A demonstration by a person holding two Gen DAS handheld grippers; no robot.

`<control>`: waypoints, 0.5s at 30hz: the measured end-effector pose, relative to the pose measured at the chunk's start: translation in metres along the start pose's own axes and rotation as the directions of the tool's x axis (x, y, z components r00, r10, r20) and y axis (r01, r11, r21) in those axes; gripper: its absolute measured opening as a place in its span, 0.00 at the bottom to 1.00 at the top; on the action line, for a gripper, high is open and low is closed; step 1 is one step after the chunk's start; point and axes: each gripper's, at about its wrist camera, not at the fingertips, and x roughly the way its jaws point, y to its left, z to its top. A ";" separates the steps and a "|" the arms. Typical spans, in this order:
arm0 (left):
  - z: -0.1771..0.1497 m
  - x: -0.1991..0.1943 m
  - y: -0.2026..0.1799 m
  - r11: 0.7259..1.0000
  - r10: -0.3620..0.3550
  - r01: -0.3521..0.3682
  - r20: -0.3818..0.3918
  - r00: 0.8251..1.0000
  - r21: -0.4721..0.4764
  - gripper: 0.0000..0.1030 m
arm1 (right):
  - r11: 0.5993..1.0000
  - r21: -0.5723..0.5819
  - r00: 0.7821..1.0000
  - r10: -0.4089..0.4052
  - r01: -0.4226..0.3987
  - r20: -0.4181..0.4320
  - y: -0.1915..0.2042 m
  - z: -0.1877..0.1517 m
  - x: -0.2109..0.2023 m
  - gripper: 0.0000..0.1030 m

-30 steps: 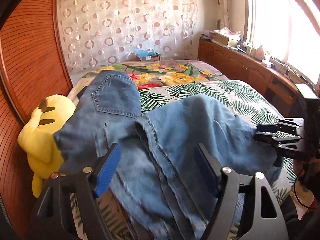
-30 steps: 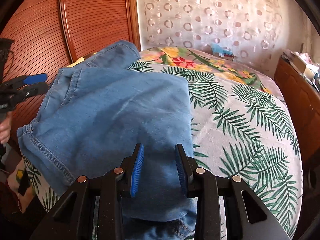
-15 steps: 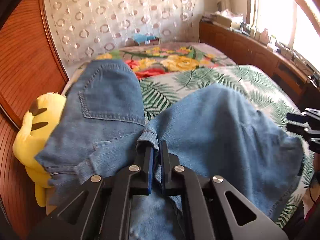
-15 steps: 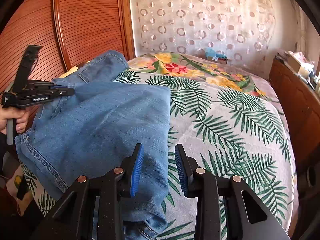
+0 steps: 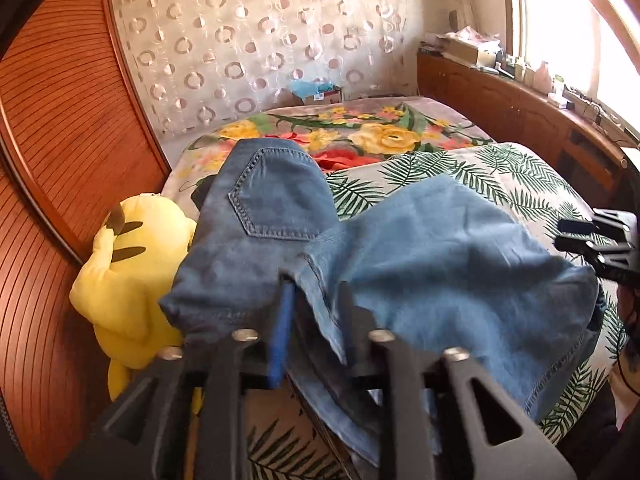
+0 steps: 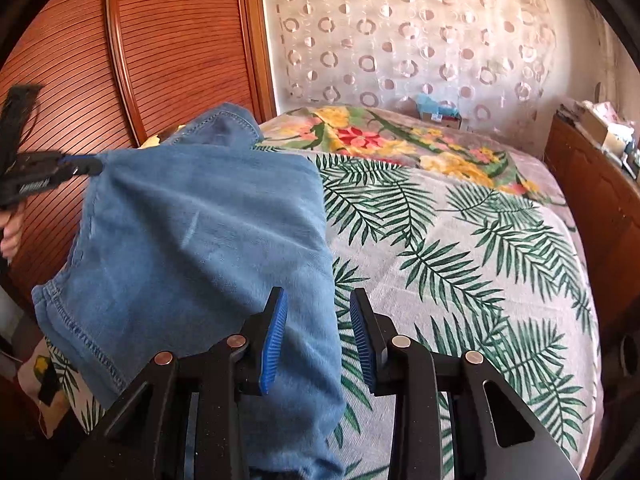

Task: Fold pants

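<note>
Blue jeans [image 5: 440,248] lie folded over on the leaf-print bedspread [image 5: 520,176], back pocket up at the far left. My left gripper [image 5: 314,312] is at the near fold of the denim. Its jaws are opening, a seam of cloth hangs loose between them, and the picture is blurred there. In the right wrist view its tips [image 6: 96,166] touch the jeans' [image 6: 192,232] far left corner. My right gripper [image 6: 320,336] hovers over the jeans' right edge, jaws opening, pads clear of the cloth. From the left wrist it shows at the right edge [image 5: 564,234].
A yellow plush toy [image 5: 132,264] lies left of the jeans against the ribbed wooden panel [image 5: 60,140]. A floral blanket [image 5: 380,132] covers the bed's far end, with a small box [image 5: 320,94] behind it. A wooden cabinet [image 5: 500,100] runs along the right. A hand [image 6: 10,236] holds the left gripper.
The left gripper's jaws went from wide apart to shut on the denim fold, then parted again as it lifted slightly. The right gripper slid right, towards the jeans' edge, and its jaws widened a little.
</note>
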 end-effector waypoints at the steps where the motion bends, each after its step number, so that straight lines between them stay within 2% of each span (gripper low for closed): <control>1: -0.004 -0.002 -0.001 1.000 -0.012 0.012 0.008 1.000 -0.007 0.41 | 1.000 -0.006 1.000 0.002 -0.002 -0.005 -0.001 0.004 0.004 0.42; 2: -0.010 -0.003 -0.002 0.999 -0.031 0.031 0.017 0.999 -0.017 0.48 | 1.000 -0.017 1.000 0.004 -0.004 -0.012 -0.002 0.008 0.009 0.44; 6: -0.023 -0.001 -0.006 0.999 -0.039 0.039 0.020 0.999 -0.031 0.60 | 0.999 -0.038 1.000 0.010 -0.011 -0.025 -0.008 0.031 0.030 0.45; 10: -0.033 0.008 -0.005 0.997 -0.040 0.040 0.010 0.999 -0.060 0.60 | 0.998 -0.019 0.997 0.056 -0.057 -0.056 -0.012 0.054 0.063 0.45; 15: -0.044 0.017 -0.004 0.997 -0.042 0.041 -0.013 0.999 -0.069 0.60 | 0.994 -0.002 0.983 0.111 -0.112 -0.145 -0.019 0.068 0.108 0.45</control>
